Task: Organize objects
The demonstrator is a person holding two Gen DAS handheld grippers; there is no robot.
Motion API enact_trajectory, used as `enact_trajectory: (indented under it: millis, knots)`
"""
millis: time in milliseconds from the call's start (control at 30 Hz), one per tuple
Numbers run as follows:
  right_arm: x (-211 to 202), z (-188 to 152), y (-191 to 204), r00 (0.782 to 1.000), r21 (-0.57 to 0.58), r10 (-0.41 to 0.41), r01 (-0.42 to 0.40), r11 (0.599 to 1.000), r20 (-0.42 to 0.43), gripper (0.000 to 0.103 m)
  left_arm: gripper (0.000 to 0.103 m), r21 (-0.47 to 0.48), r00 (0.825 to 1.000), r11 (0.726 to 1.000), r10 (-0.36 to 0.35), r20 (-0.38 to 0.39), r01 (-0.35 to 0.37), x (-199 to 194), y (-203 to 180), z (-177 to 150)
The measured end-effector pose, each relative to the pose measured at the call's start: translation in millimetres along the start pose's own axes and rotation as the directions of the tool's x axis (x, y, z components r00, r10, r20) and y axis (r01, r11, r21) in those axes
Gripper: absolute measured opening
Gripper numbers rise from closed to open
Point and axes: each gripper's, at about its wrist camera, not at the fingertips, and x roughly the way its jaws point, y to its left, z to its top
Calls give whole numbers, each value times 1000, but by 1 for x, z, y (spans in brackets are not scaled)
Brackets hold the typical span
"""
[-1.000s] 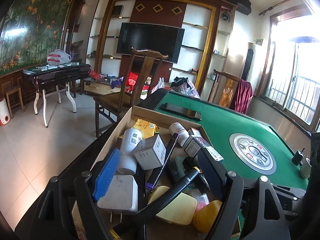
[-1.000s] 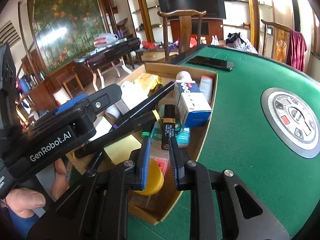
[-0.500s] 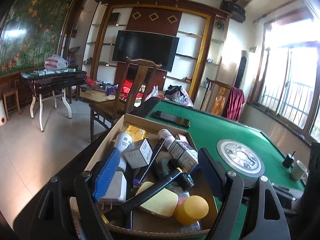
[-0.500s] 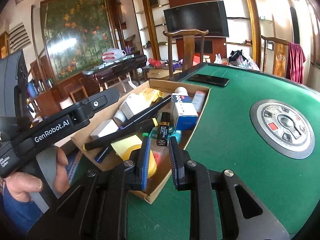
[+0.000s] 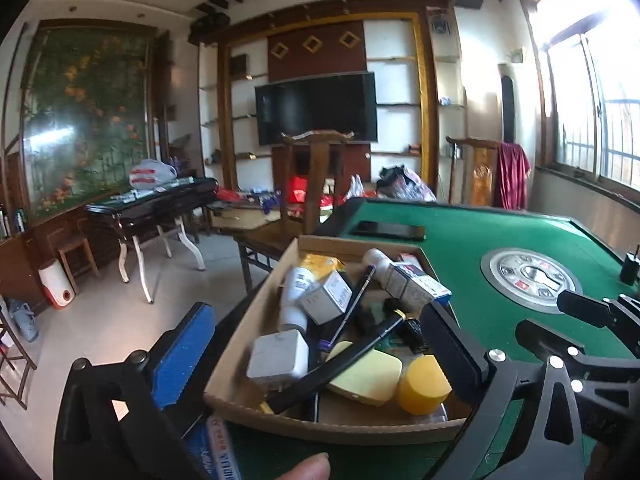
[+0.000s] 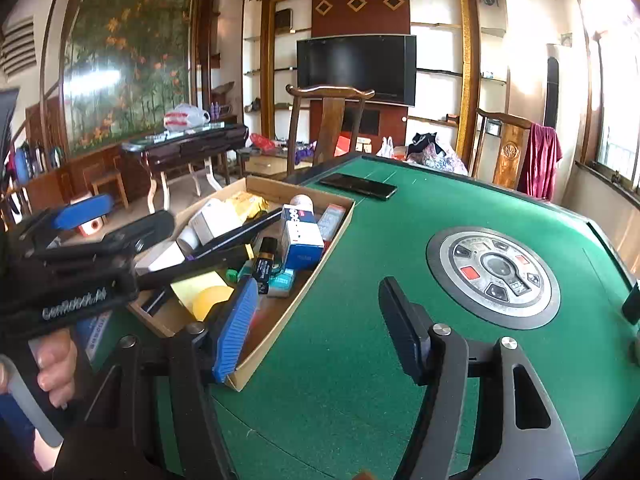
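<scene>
While both grippers hang over the green table, this is how things lie, from left to right:

Left gripper: its jaws have just been opening and now stand spread wide; nothing is pinched. The near end of the box shows between them. A hand holds its handle.
Cardboard box: it sits on the left part of the mahjong table, full of small things.
White charger: it lies near the front of the box.
Black pen: it lies slanted across the box, over a pale yellow case.
Yellow cap: it is just beside that case.
Blue and white box: it stands farther back.
Black phone: it lies flat on the felt behind the box.
Right gripper: its jaws have just been opening and now stand apart over bare felt, holding nothing.
</scene>
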Motion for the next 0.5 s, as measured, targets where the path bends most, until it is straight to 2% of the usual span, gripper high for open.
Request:
enact_trajectory:
  millis: [67, 133, 200, 267, 333, 400, 467, 500]
  knots:
    - [-1, 0, -3, 1000, 13, 2, -2, 1000, 2, 64, 103, -30, 999, 999, -29, 35, 31, -8, 7, -1]
    - [1, 0, -3, 1000, 22, 4, -4, 1000, 1, 64, 103, -53, 999, 998, -35, 33, 36, -10, 13, -2]
    - [2, 0, -3, 1000, 30, 18, -18, 999, -2, 64, 103, -16, 1000, 999, -31, -2, 31, -8, 11, -1]
    - [3, -1, -1, 1000, 23, 20, -20, 1000, -3, 65, 103, 25, 1000, 1000, -10, -2, 10, -7, 7, 0]
    - [1, -2, 8, 1000, -35, -16, 16, 999, 9, 77, 103, 39, 1000, 999, 20, -12, -20, -4, 6, 1]
    - [-3, -3, 18, 998, -82, -49, 52, 995, 37, 85, 103, 48, 999, 999, 20, -37, -19, -3, 5, 2]
    - [-7, -3, 23, 998, -106, -30, 36, 994, 54, 92, 103, 64, 999, 998, 12, -50, -9, -2, 6, 3]
    - [-6, -4, 24, 999, -112, -15, 21, 993, 47, 103, 103, 70, 998, 997, 16, -53, -12, -2, 6, 3]
